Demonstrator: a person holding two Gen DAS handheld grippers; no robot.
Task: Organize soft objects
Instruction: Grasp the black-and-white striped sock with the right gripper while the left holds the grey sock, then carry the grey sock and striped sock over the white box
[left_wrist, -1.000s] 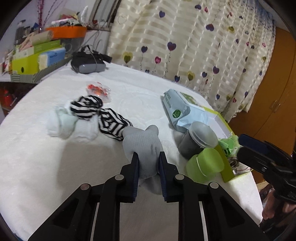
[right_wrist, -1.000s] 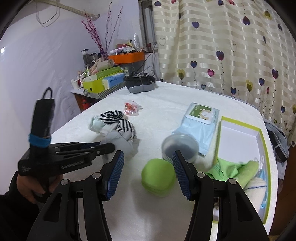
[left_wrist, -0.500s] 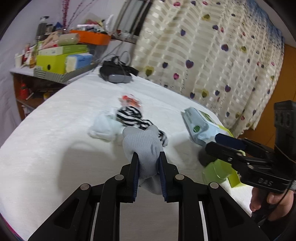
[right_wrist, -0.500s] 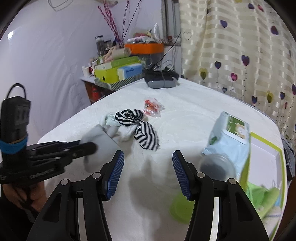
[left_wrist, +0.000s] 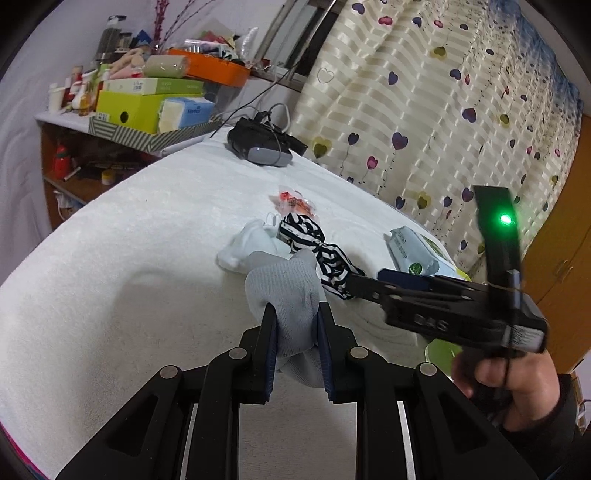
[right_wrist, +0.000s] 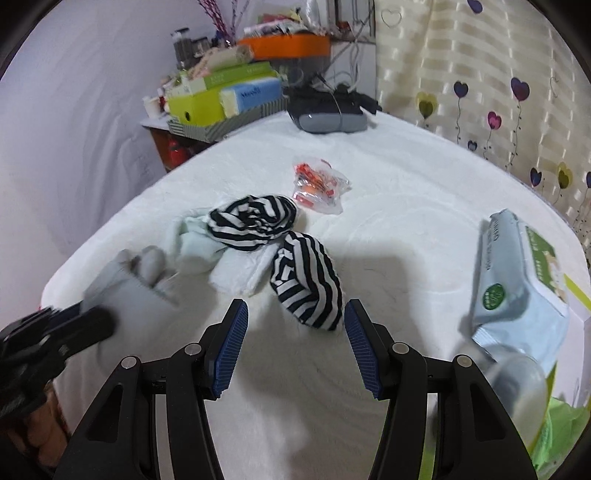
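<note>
With my left claw (left_wrist: 293, 325) pinching the grey sock (left_wrist: 286, 284) above the bed (left_wrist: 129, 258), I lower the open right claw (right_wrist: 295, 332) squarely astride the nearest striped sock (right_wrist: 306, 284) before squeezing.

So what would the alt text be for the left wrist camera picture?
A hand-held left claw pinches a grey sock above a white tabletop. Just beyond lie a black-and-white striped sock and pale socks, while the right claw reaches in from the right.
</note>
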